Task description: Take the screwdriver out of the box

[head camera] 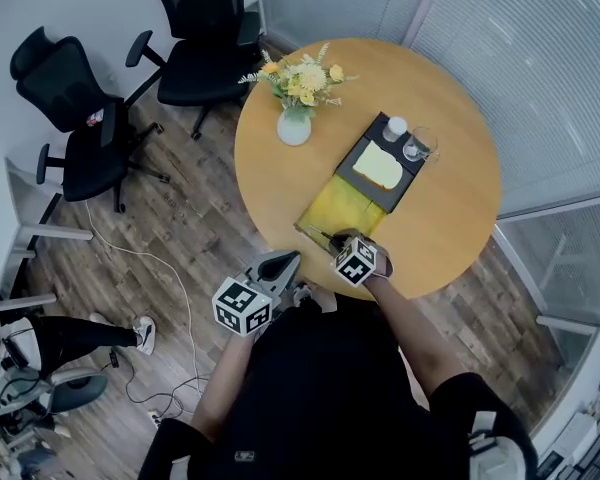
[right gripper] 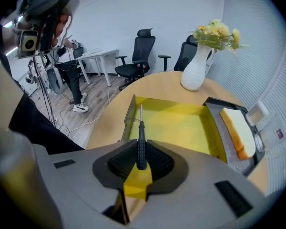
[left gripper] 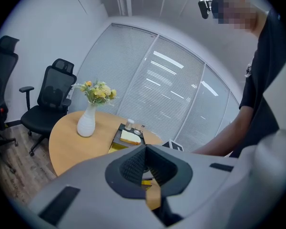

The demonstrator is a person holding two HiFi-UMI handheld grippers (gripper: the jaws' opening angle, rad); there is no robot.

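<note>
Over the near edge of the round table (head camera: pixel 460 228), in the head view, we see the right gripper (head camera: pixel 340 239) hanging above the near end of the open yellow box (head camera: pixel 342 206). A black tray (head camera: pixel 370 138) sits right against the box's far end, and a yellow sponge (head camera: pixel 378 167) lies in it. A white vase (head camera: pixel 294 126) of flowers stands toward the table's left edge, apart from the box. The left gripper (head camera: pixel 286 260) hovers just off the near edge, to the left of the box. Two black chairs (head camera: pixel 202 38) stand on the wood floor beyond the table.

From the left gripper view, we find its fingers pressed together with nothing between them. Past them the vase, the tray and the box stand on the table, and the person's arm reaches in from the right.

From the right gripper view, we see its fingers clamped on the black handle of the screwdriver (right gripper: pixel 141 140). The metal shaft points away from the gripper, over the box's yellow floor and just beside the wall on the view's left. We cannot tell whether the tip touches anything. The tray and sponge lie at the right, and the vase stands beyond the box.
</note>
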